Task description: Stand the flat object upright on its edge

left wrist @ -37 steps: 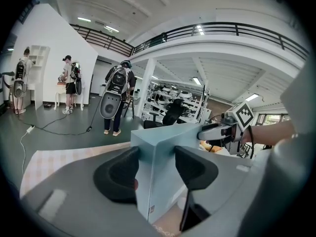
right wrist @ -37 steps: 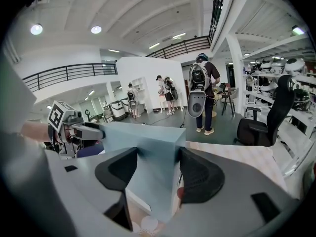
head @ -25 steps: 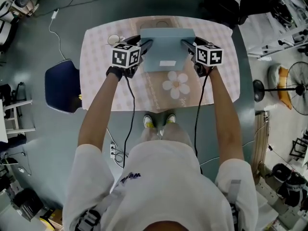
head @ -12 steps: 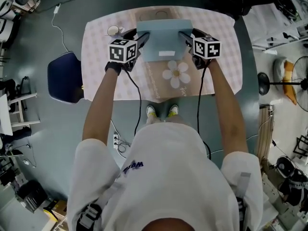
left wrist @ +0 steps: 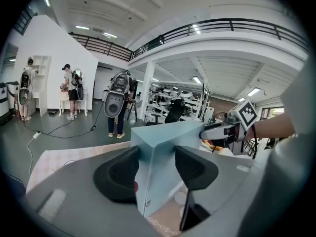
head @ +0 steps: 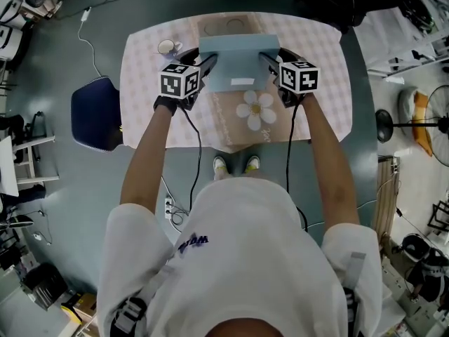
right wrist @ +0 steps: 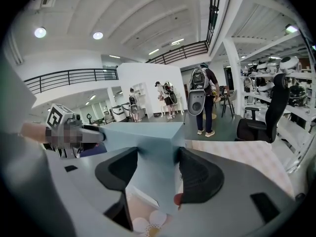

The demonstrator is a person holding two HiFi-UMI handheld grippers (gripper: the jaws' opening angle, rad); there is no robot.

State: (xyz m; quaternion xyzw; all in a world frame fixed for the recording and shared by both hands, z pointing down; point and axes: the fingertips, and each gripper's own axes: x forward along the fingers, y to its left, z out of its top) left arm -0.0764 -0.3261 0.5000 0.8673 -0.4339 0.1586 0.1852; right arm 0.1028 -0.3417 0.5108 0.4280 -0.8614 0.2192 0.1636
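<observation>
The left gripper [head: 208, 63] pinches the pale blue box [head: 238, 65] at its nine o'clock end, and the right gripper [head: 268, 58] pinches it at three o'clock.

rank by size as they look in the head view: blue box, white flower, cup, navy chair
1. blue box and navy chair: look about alike, the box partly hidden, so unranked
2. white flower
3. cup

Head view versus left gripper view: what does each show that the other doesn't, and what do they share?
Head view only: the white cup on the table, the blue chair beside it. Left gripper view only: the pads of the left gripper clamped on the pale blue box, a balcony railing overhead. Both: that box and the right gripper holding its other end.
</observation>
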